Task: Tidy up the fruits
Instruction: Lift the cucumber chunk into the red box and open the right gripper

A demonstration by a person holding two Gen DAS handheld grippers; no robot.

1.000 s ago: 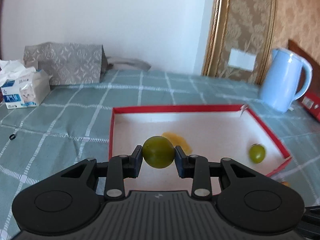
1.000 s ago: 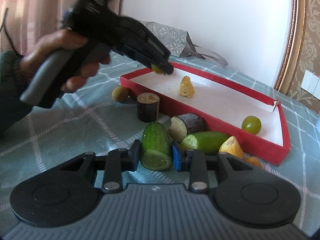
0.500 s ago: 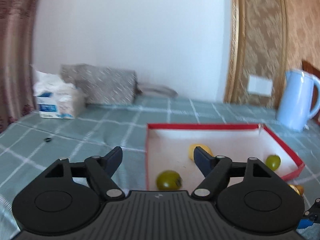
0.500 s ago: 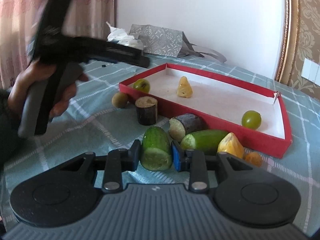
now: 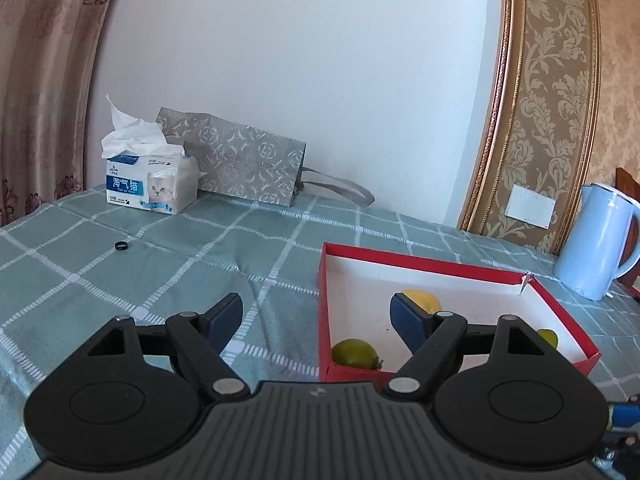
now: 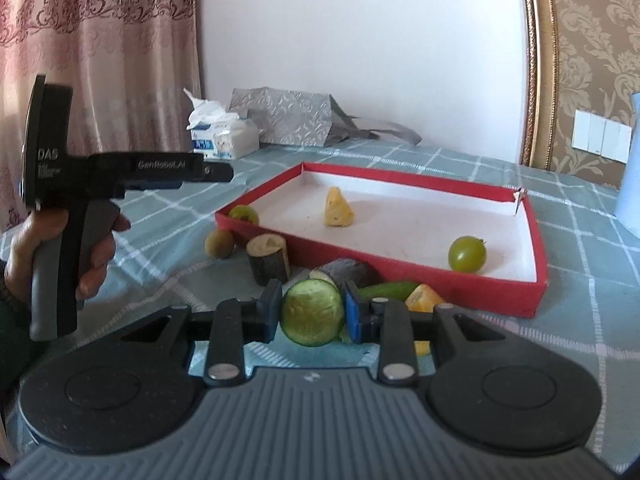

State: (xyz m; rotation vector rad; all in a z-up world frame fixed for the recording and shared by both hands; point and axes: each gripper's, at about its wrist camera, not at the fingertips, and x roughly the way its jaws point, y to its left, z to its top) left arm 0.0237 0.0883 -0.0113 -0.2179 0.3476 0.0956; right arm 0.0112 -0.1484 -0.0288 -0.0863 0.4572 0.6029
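Left gripper (image 5: 316, 312): fingers wide apart, nothing between them, hanging over the table (image 5: 120, 280) at the near-left corner of the red tray (image 5: 420, 258).

Right gripper (image 6: 311, 312): fingers clamped on a cucumber piece (image 6: 312, 312), cut face toward the camera, just in front of the tray and, by my read, slightly clear of the cloth.

Done so far – three items in the tray:
- green fruit (image 5: 355, 354) in the near-left corner
- yellow wedge (image 6: 338, 210) mid-tray
- second green fruit (image 6: 466, 255) at the right side, near the front wall

Left, all on the table along the tray's front wall:
- brownish round fruit (image 6: 219, 243) just outside the left corner
- bark-skinned stub (image 6: 269, 258) standing on end
- dark chunk (image 6: 348, 271) behind the held cucumber
- long cucumber piece (image 6: 384, 289)
- orange wedge (image 6: 424, 298), partly hidden by the right fingers

My estimate – a bit under halfway: three in, one in hand, five loose. Whether cucumber and the dark pieces count as "fruits" for the tray I cannot tell; nothing here shows a second bin.

Likely next: carry the cucumber piece over the front wall; the left gripper is free for the brownish fruit, its nearest pick.
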